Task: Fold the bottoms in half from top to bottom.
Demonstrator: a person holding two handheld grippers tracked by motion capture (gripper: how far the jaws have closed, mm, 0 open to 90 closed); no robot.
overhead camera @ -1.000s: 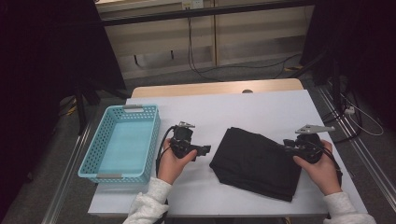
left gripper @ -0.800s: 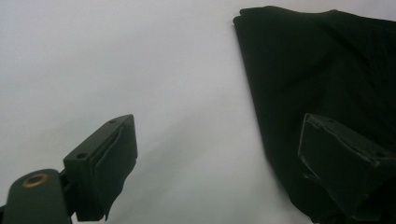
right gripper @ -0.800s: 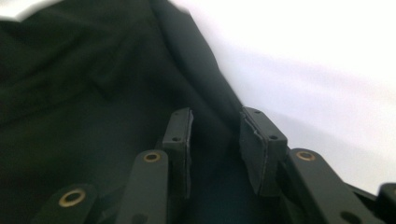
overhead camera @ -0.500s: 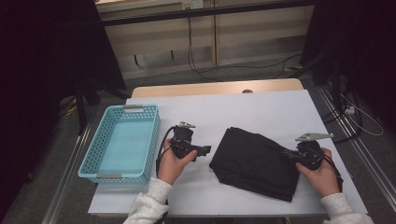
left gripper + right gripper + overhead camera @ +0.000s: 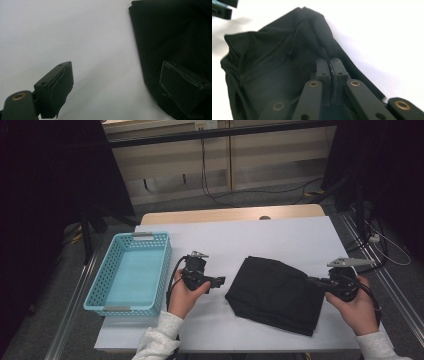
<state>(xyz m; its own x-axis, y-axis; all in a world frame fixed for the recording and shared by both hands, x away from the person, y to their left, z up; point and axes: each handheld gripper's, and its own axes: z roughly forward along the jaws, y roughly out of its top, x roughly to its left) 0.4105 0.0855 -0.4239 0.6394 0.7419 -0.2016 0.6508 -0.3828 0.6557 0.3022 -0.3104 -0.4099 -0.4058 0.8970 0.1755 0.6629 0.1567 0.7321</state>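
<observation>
White table [image 5: 280, 240]: right tongs [image 5: 330, 62] pinch the black cloth [image 5: 277, 292] (seen close up), left tongs [image 5: 115, 82] spread.

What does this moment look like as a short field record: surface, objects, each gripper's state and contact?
surface: white table
cloth: black cloth, folded, lying right of centre
basket: blue basket, at the table's left edge, nothing visible inside
left gripper: left gripper, jaws wide apart, holding nothing, beside the cloth's edge
right gripper: right gripper, jaws closed, pinching a fold of the cloth at its right side
hands: one on each gripper, white sleeves
</observation>
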